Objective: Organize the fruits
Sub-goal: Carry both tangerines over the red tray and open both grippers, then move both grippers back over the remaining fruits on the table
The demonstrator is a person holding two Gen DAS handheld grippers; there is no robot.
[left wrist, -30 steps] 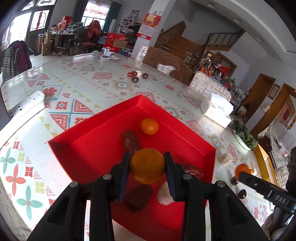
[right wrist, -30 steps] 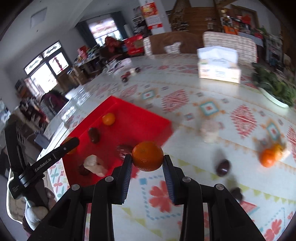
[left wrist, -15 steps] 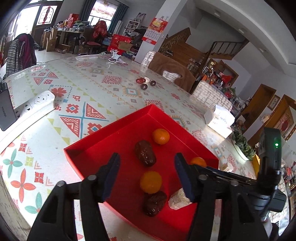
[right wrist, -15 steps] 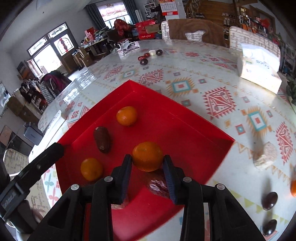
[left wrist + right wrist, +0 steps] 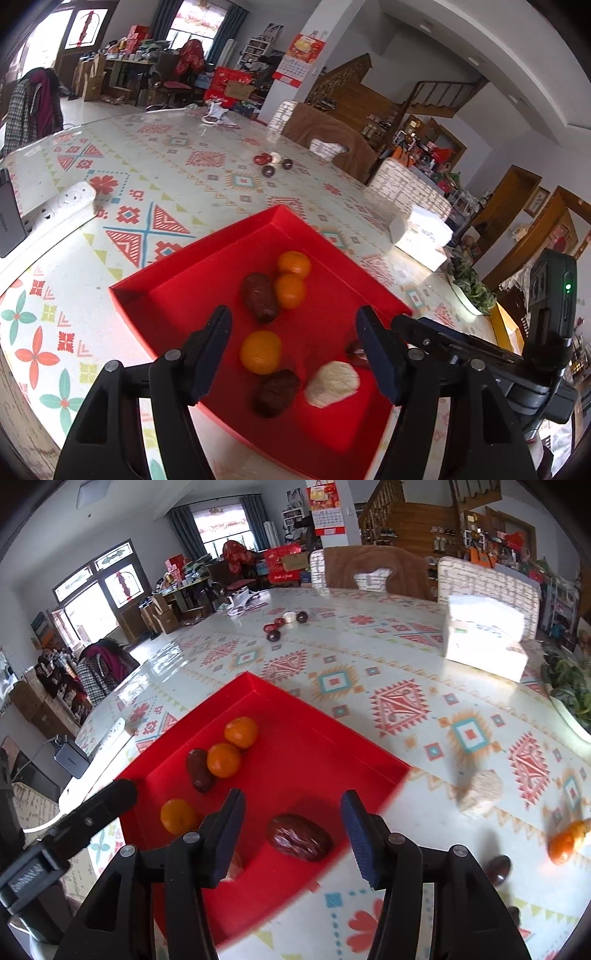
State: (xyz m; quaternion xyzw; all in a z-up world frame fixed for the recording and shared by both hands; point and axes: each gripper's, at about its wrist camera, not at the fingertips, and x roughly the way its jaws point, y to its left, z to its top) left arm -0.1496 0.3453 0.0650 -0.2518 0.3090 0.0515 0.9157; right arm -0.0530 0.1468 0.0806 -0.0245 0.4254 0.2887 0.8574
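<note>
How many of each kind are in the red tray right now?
In the red tray:
oranges: 3
dark dates: 3
pale round snack: 1
Total: 7

Ahead of the left claw (image 5: 293, 325), three small orange mandarins (image 5: 290, 291) and dark wrinkled dates (image 5: 258, 291) lie in the shallow red plastic tray (image 5: 207, 242); a white puffed cake (image 5: 331, 384) lies right.
</note>
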